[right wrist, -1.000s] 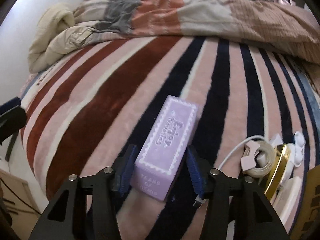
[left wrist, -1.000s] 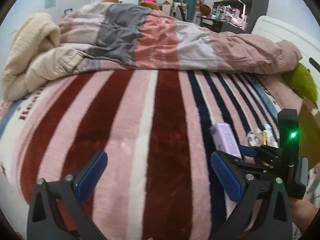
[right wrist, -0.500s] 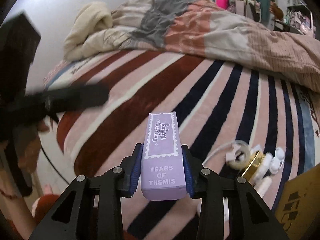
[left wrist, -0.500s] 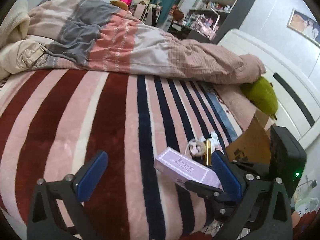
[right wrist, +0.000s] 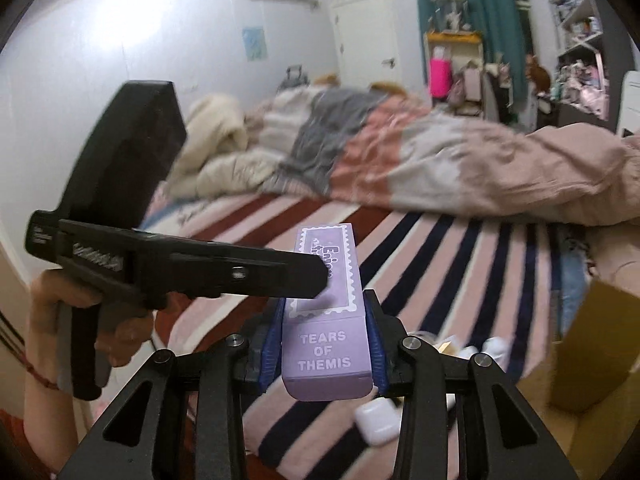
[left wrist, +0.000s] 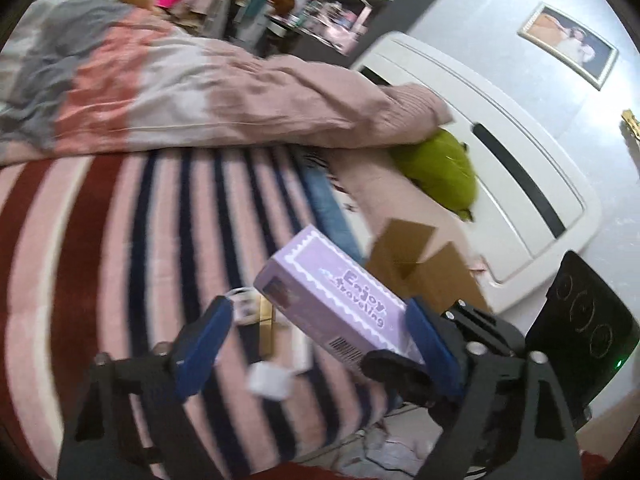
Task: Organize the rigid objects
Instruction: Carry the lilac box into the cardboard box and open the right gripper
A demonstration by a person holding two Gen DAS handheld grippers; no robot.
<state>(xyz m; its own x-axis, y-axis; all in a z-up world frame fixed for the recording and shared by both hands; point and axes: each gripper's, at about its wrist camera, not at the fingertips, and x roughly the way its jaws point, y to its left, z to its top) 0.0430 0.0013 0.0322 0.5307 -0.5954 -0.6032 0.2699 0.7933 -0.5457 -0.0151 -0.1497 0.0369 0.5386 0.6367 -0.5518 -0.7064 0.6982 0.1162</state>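
Box (right wrist: 325, 320): lilac carton, lifted clear of the bed (right wrist: 440, 248), pinched at its near end by the right gripper (right wrist: 325, 344); printed end reads "TEARS OF THEMIS".
Right gripper: pressed onto the box's two long sides, blue pads (right wrist: 270, 344) flat against the card.
Left gripper (left wrist: 316, 344): spread wide, holding nothing; in its own view the box passes between the fingers, touching neither as far as can be told.
Carton (left wrist: 420, 264): brown, flaps open, at the bed's edge right of the box; likely the destination.
Other items: white earbud case (right wrist: 376, 420), gold piece (left wrist: 265, 328) and small white bits on the blanket below.
Handling: probably light and stiff, thin card walls likely to dent under hard squeezing; glossy faces may slip.
Hold: across the narrow width, as now; grip sits near one end, so the far end may droop or swing.
Risk: the box twisting in the pads on a quick move.
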